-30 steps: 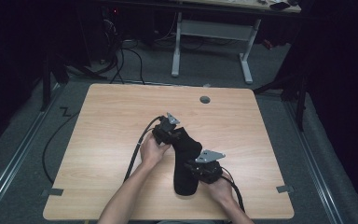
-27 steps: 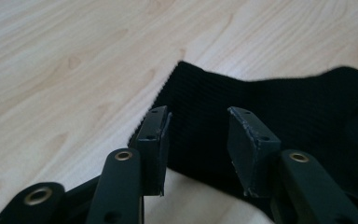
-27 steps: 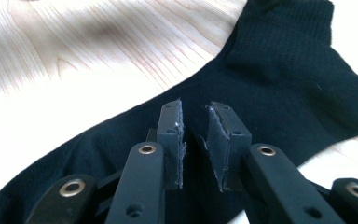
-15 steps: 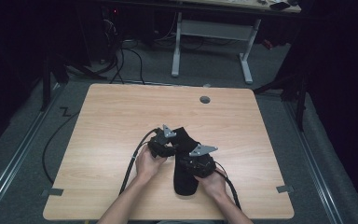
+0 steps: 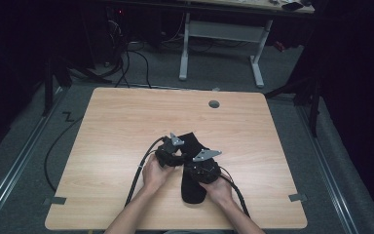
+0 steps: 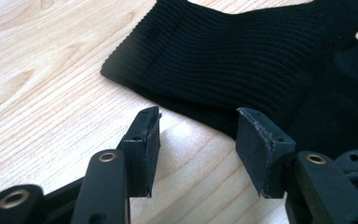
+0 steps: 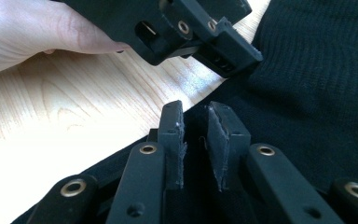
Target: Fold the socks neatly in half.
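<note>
One black ribbed sock (image 6: pixel 242 70), lying flat

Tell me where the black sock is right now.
In the high view, the black sock lies on the table near its front edge, just right of centre, under the left gripper and right gripper.

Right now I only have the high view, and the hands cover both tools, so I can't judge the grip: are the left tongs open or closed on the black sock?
Observer: The left tongs are open and hold nothing. The ribbed cuff of the sock lies just ahead of their tips, flat on the table.
Operator: And the right tongs?
Observer: The right tongs are nearly closed, with a narrow gap, set over the sock's edge. I cannot tell whether fabric is pinched.
Operator: Are the two tools close together?
Observer: Yes. In the right gripper view, the left tongs sit just beyond the right ones, by the sock's edge.
</note>
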### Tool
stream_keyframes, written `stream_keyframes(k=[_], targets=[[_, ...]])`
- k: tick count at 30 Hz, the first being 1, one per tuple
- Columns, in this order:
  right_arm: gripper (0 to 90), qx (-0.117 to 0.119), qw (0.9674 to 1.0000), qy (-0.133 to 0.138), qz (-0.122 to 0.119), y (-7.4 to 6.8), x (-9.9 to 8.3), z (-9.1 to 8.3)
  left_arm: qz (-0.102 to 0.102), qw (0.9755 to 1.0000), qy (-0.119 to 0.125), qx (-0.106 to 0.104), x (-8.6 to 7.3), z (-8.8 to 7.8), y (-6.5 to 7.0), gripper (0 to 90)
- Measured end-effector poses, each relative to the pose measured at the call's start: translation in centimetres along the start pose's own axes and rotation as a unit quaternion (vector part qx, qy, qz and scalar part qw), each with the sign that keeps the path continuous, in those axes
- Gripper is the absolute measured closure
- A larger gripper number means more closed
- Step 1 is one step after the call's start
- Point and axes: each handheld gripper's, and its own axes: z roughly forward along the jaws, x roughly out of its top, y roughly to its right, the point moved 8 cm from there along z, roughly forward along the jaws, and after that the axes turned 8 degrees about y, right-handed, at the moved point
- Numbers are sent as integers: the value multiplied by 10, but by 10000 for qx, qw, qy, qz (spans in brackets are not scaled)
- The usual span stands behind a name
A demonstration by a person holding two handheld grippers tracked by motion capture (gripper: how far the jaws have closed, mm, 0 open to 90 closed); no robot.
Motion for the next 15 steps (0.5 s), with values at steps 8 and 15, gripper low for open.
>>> stream_keyframes(k=[8,15], targets=[[896,-60,9997,-63,-213,0,0,0,41,9998,90,149,3,4,2,509],[900,-45,9994,126,-322,-3,7,-7,73,9996,134,226,4,5,4,518]])
